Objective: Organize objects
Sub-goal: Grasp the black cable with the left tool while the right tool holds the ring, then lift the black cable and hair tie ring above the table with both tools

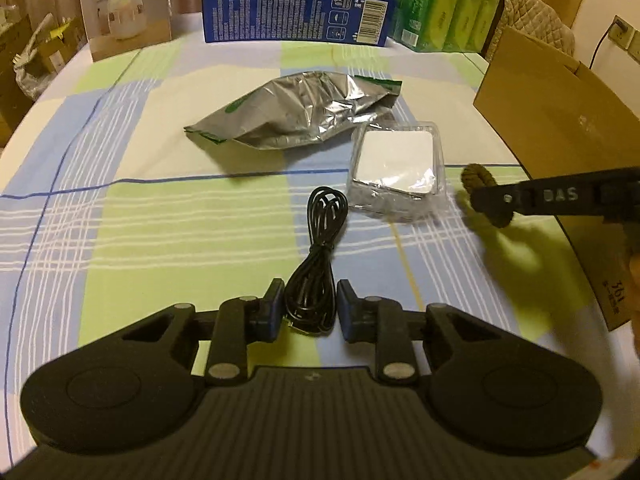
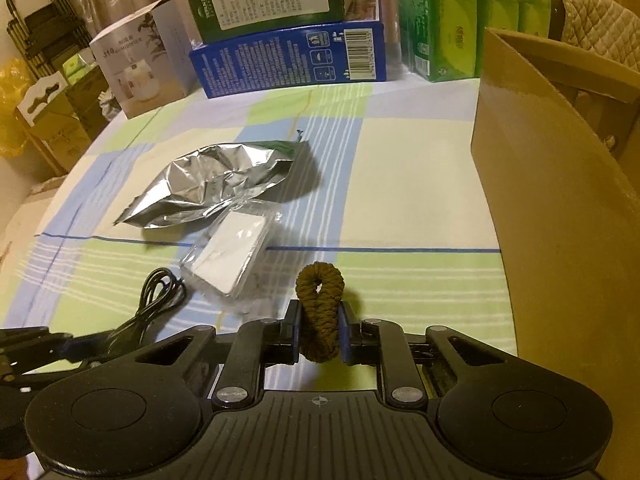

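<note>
My right gripper is shut on an olive-brown braided hair tie and holds it above the cloth, left of the cardboard box; the tie and the gripper also show in the left wrist view. My left gripper is open, its pads on either side of the near end of a coiled black cable, apart from it. A silver foil bag and a clear packet with a white pad lie beyond the cable.
The table has a checked blue, green and white cloth. At the back stand a humidifier box, a blue box with a green box on it, and green tissue packs. The cardboard box stands open at the right edge.
</note>
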The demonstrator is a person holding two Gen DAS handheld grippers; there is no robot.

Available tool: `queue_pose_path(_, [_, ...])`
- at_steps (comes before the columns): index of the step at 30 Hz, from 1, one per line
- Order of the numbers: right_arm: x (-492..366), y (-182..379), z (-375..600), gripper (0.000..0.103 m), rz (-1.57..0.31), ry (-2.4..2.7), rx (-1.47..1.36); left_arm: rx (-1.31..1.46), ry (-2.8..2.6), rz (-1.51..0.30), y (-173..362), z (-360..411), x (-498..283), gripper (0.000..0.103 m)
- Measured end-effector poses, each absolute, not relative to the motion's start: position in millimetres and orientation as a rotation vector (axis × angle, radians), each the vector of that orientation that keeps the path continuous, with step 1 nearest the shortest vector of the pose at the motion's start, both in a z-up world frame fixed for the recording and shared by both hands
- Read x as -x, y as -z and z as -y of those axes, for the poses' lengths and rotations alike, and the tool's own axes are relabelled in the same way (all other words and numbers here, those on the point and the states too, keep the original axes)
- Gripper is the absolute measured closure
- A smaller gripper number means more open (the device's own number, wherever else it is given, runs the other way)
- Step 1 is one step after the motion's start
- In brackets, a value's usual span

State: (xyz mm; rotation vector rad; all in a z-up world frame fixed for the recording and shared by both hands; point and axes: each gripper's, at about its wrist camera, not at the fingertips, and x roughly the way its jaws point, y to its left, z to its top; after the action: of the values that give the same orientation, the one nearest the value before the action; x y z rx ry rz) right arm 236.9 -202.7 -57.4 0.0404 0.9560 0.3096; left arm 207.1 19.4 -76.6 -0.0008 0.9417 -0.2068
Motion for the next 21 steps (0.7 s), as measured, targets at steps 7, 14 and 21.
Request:
queue_pose_path(7, [-235.8,59.8,203.7,0.088,-0.964,-0.306,-0.042,-0.030,0.201,-0.906,78.2,-16.4,-214.0,0.068])
queue_pose_path(14, [-235.4,60.2,201.5,0.088,-0.962,-0.318,-0.040,-0.067,0.204,-0.909,83.0,-15.2,-223.5,0.074])
queue_pose_path(21, [-230.1,55.0,199.7,0.088,-0.948,-0.321,-0.047,-0.011,0.196,-0.929,79.3,-15.8,-218.0,0.080])
